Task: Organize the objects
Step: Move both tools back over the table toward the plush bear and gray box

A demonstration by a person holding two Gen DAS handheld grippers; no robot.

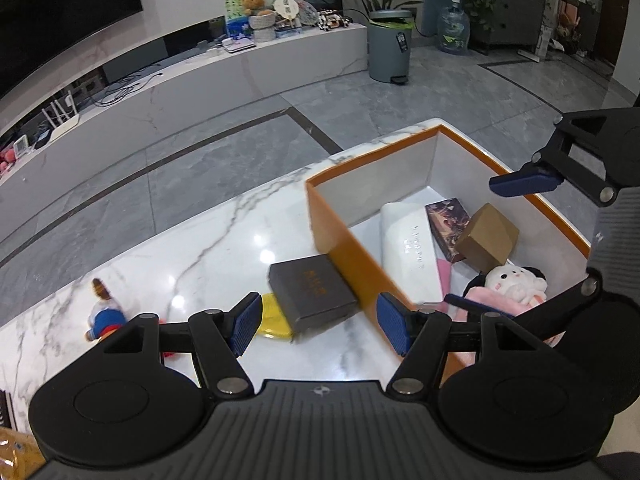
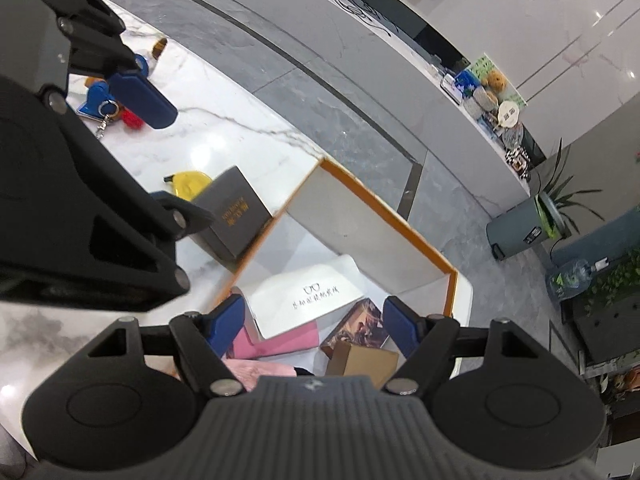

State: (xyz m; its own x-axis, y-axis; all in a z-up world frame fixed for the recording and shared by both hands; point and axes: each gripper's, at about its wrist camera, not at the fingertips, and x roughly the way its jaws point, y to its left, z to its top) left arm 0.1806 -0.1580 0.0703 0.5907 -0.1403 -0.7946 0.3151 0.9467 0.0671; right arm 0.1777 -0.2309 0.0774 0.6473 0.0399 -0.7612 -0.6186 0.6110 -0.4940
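Both grippers are seen with jaws spread and nothing between the pads. Left gripper (image 1: pixel 316 326) — held part open above the marble table (image 1: pixel 192 248), just outside the near-left wall of the orange box (image 1: pixel 340 236); no contact with anything is visible. Right gripper (image 2: pixel 314 326) — likewise part open, hanging over the box interior, its pads clear of the contents below.

Box contents noted: white case (image 1: pixel 408 252), dark printed carton (image 1: pixel 446 226), brown carton (image 1: pixel 486 238), pink sheet (image 2: pixel 288 342) and a plush toy (image 1: pixel 514 280) at the near end. These are judged already sorted.

Still outside the box, all on its left side as the left wrist view gives it: grey box (image 1: pixel 310 292) lying against the orange wall, a yellow item (image 1: pixel 274 318) partly under the grey box, and further left a small doll (image 1: pixel 104 314) with a keychain (image 2: pixel 98 108) and a red piece beside it.

Step in hand, as judged: between placements — neither gripper is loaded, and a fresh pick is due. Roughly half the objects appear stowed.

Next move, as judged: the grey box is nearest the left gripper and is the likely target. A wider opening may be needed, since the box looks broad across its flat face; a grasp across the narrower edge would be preferred. The orange wall touching it leaves little room on that side, so the box may first have to be drawn away from the wall. The yellow item underneath could be dragged along.
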